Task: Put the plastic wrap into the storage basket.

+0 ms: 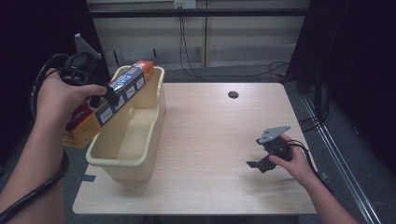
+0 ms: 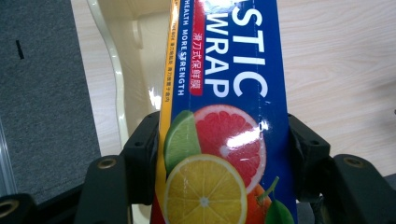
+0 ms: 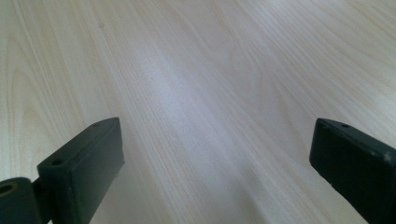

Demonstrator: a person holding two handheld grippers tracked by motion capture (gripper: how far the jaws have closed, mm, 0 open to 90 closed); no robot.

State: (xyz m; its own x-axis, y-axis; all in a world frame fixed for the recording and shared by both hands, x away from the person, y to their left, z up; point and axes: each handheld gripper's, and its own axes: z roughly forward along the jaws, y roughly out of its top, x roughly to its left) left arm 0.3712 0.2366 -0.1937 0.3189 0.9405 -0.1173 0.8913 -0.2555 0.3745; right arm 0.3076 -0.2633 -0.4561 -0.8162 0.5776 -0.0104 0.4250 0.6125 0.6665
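Pale wood-grain tabletop [image 1: 210, 140] lies bare and wide between your hands, its right edge near your right gripper [image 1: 254, 164], whose jaws stand wide apart over smooth wood. Your left gripper [image 1: 106, 97] clamps the long glossy blue-and-orange cardboard plastic-wrap box [image 2: 224, 116], tilted above the left rim of the cream rectangular plastic tub [image 1: 156, 112], hollow inside.

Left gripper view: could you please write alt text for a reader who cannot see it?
A blue plastic wrap box printed with citrus slices is clamped between the left gripper's two black fingers. Behind the box lie a cream plastic bin and the light wooden table, with grey floor at the left.
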